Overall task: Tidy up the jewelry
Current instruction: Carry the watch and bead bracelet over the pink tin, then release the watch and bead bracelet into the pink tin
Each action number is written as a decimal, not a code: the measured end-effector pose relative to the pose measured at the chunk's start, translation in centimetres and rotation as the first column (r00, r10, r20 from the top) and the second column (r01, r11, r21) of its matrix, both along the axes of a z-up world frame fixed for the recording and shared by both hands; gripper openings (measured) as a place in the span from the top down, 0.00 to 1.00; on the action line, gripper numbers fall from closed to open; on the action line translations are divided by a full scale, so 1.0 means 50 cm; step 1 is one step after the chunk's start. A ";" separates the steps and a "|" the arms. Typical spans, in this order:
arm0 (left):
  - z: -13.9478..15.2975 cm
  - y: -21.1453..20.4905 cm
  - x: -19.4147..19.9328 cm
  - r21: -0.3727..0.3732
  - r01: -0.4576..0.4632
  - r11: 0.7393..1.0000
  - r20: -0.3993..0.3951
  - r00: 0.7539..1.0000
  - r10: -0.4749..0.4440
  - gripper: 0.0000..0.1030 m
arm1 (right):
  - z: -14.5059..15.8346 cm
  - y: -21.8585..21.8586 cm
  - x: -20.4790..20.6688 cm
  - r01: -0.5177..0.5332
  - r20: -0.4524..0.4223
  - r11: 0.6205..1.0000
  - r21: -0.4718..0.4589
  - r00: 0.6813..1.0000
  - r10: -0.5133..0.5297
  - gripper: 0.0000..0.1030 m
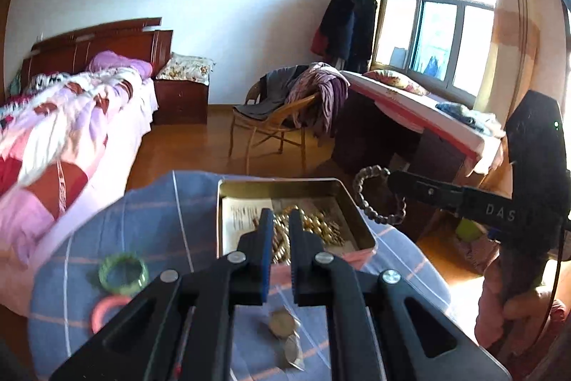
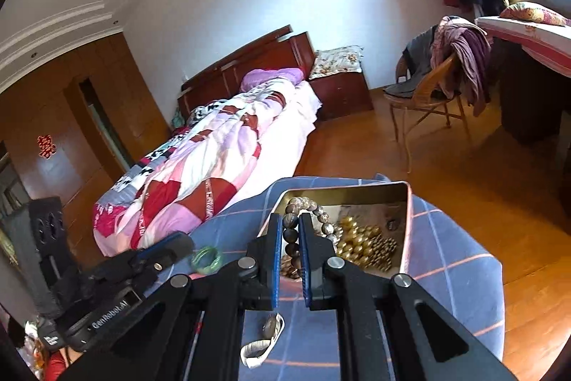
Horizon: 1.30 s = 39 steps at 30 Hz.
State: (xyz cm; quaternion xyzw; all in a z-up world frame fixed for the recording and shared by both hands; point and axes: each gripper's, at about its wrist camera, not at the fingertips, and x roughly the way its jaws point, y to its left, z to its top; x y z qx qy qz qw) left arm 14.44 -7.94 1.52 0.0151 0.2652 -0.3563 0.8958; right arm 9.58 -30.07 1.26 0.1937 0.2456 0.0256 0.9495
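A dark marbled bead bracelet [image 2: 303,201] hangs pinched between the blue pads of my right gripper [image 2: 289,218], above the left part of an open metal tin [image 2: 403,191]. In the left wrist view the same bracelet [image 1: 378,199] dangles from the right gripper [image 1: 392,181] beside the tin's [image 1: 278,183] far right corner. Gold beads [image 2: 364,245] and a paper lie in the tin. My left gripper [image 1: 280,215] is shut, short of the tin; gold and brown beads show in its narrow gap, and I cannot tell whether it holds them. A green bangle [image 1: 123,274] lies on the cloth.
A blue plaid cloth [image 1: 160,220] covers the round table. On it lie a pink ring [image 1: 107,309] and a small clear bag with coin-like pieces [image 1: 285,327]. A bed [image 2: 221,145] stands at the left, with a chair [image 2: 428,95] draped in clothes and a desk beyond.
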 end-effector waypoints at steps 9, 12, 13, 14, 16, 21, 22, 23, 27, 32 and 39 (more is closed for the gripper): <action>-0.112 -0.014 -0.010 0.117 0.010 0.993 -0.170 0.985 0.010 0.00 | -0.057 -0.019 -0.010 0.007 -0.041 1.000 0.004 0.999 -0.007 0.92; -0.172 -0.049 -0.008 0.216 0.014 0.976 -0.245 0.969 0.041 0.09 | -0.077 -0.020 -0.013 0.006 -0.059 1.000 0.030 0.998 -0.004 0.92; -0.185 -0.061 -0.008 0.230 0.018 0.973 -0.263 0.964 0.044 0.11 | -0.083 -0.020 -0.014 0.006 -0.063 0.999 0.037 0.998 -0.003 0.92; -0.202 -0.074 -0.003 0.253 0.001 0.968 -0.279 0.957 0.072 0.11 | -0.086 -0.020 -0.017 0.004 -0.066 0.999 0.040 0.998 -0.001 0.92; -0.224 -0.089 0.005 0.279 -0.027 0.960 -0.301 0.947 0.114 0.20 | -0.087 -0.018 -0.019 0.002 -0.066 0.999 0.040 0.998 0.000 0.92; -0.227 -0.107 -0.030 0.337 -0.052 0.940 -0.205 0.970 0.127 0.56 | -0.085 -0.014 -0.026 0.001 -0.058 1.000 0.025 0.998 0.000 0.92; -0.226 -0.105 -0.036 0.333 -0.051 0.942 -0.199 0.972 0.123 0.65 | -0.085 -0.013 -0.026 0.002 -0.057 1.000 0.022 0.998 -0.001 0.92; -0.226 -0.103 -0.043 0.326 -0.049 0.944 -0.190 0.975 0.116 0.65 | -0.084 -0.014 -0.026 0.003 -0.056 1.000 0.022 0.998 -0.002 0.92; -0.213 -0.077 -0.043 0.230 -0.050 0.972 -0.239 0.965 0.106 0.66 | -0.080 -0.015 -0.025 0.005 -0.049 1.000 0.022 0.999 -0.004 0.92; -0.142 -0.057 -0.060 0.124 -0.061 0.990 -0.181 0.980 0.083 0.66 | -0.057 -0.025 -0.022 0.023 -0.021 1.000 -0.009 1.000 -0.023 0.92; -0.048 -0.076 0.017 0.042 -0.102 0.994 -0.054 0.993 0.104 0.66 | -0.062 -0.045 0.049 0.062 -0.029 0.996 -0.059 0.998 -0.063 0.92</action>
